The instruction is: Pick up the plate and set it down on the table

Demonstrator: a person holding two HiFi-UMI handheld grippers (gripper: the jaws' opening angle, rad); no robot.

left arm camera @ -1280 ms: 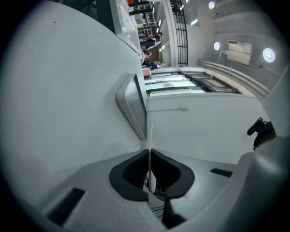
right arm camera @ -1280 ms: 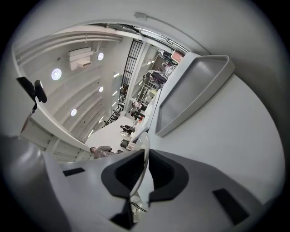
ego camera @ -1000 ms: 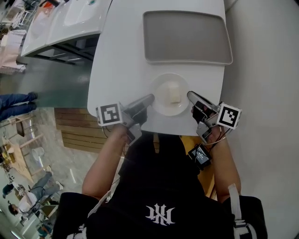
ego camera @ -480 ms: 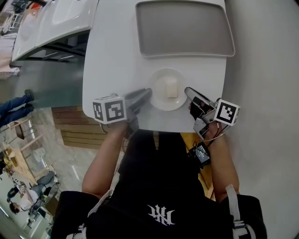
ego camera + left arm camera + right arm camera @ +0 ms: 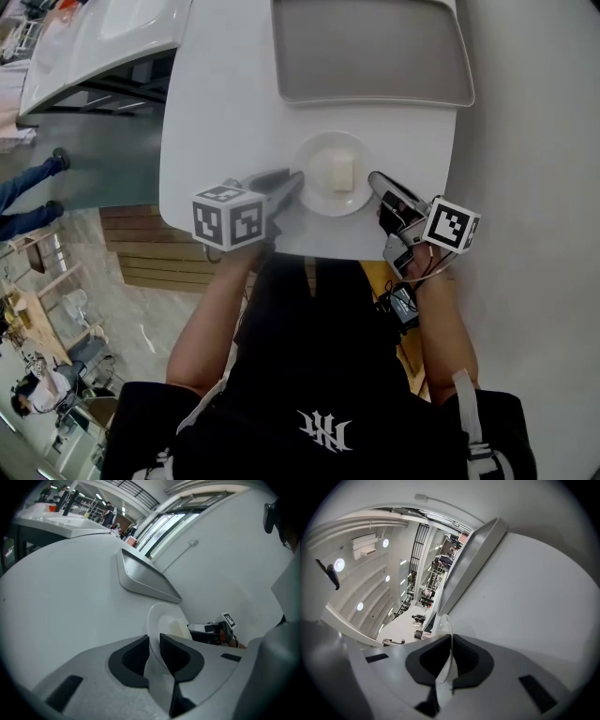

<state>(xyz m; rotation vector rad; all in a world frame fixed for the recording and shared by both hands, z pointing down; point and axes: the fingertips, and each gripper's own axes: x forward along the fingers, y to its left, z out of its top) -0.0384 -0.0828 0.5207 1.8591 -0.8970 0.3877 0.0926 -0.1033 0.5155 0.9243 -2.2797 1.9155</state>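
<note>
A small white round plate [image 5: 323,192] with a pale block [image 5: 341,172] on it lies near the front edge of the white table [image 5: 216,112]. My left gripper [image 5: 295,178] is at the plate's left rim. Its jaws are opening, and the rim [image 5: 158,616] stands between the pads with a little slack around it. My right gripper [image 5: 375,178] is at the right rim, shut on the thin plate edge [image 5: 446,625]. The left gripper view also shows the block [image 5: 179,628] and the right gripper [image 5: 213,630] beyond it.
A grey rectangular tray [image 5: 370,52] lies on the table just behind the plate; it also appears in the left gripper view [image 5: 145,578] and the right gripper view [image 5: 473,559]. A pale wall [image 5: 534,141] borders the table's right side. Left of the table the floor [image 5: 84,178] drops away.
The left gripper has rolled, so its marker cube now shows its top face and looks larger. Its jaws look looser on the rim. Plate and right gripper have kept their place on the table.
</note>
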